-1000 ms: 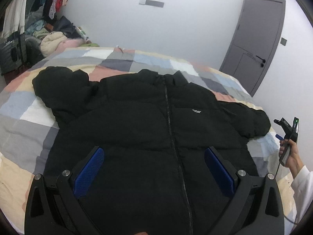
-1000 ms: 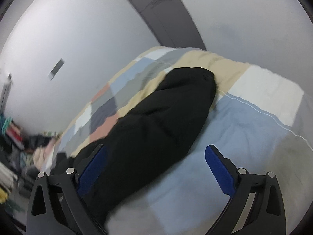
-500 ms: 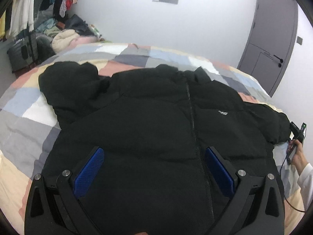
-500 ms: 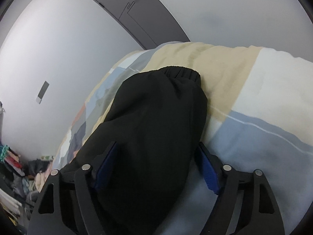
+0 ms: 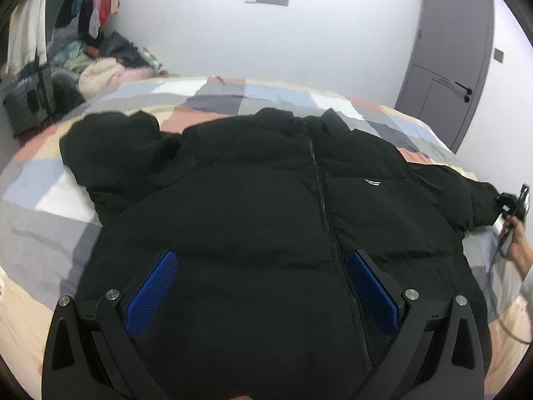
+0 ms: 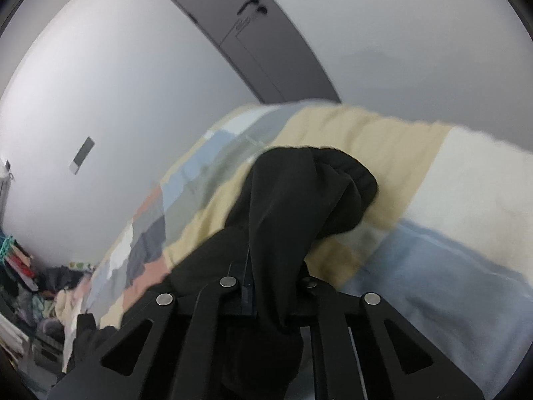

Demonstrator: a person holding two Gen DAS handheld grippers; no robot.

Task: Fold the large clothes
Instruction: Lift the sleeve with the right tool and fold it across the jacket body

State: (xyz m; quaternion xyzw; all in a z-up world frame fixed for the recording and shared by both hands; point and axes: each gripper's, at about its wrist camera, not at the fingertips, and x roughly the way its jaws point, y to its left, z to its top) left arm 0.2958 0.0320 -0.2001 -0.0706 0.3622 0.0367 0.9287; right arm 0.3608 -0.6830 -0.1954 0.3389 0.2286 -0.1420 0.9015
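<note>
**Q:** Folding the coat — how far along is it?

**A:** Barely begun, by my reading. The black puffer jacket (image 5: 266, 206) lies flat, front up and zipped, on a bed (image 5: 43, 200) with a patchwork quilt, filling the middle of the left wrist view. Its collar points toward the top of the frame. One sleeve is bunched at the centre left; the other stretches to the right edge. I see no fold in the body.

**Q:** What are the two grippers doing?

**A:** The left gripper (image 5: 261, 286) hovers over the jacket's lower front at the bottom of the frame, its jaws wide apart with blue pads (image 5: 151, 291) showing, holding nothing. The right gripper (image 6: 266, 286) has its jaws closed on the sleeve (image 6: 299, 206) near the cuff; in the right wrist view the black fabric rises from between them, with the cuff drooping toward the quilt at centre right.

**Q:** What remains?

**A:** Judging from this, nearly everything: carrying that sleeve across the chest, folding in the other sleeve, then folding the body.

**Q:** Anything else?

**A:** A grey door (image 5: 453, 60) at upper right, and piled clothes (image 5: 100, 66) at upper left.
</note>
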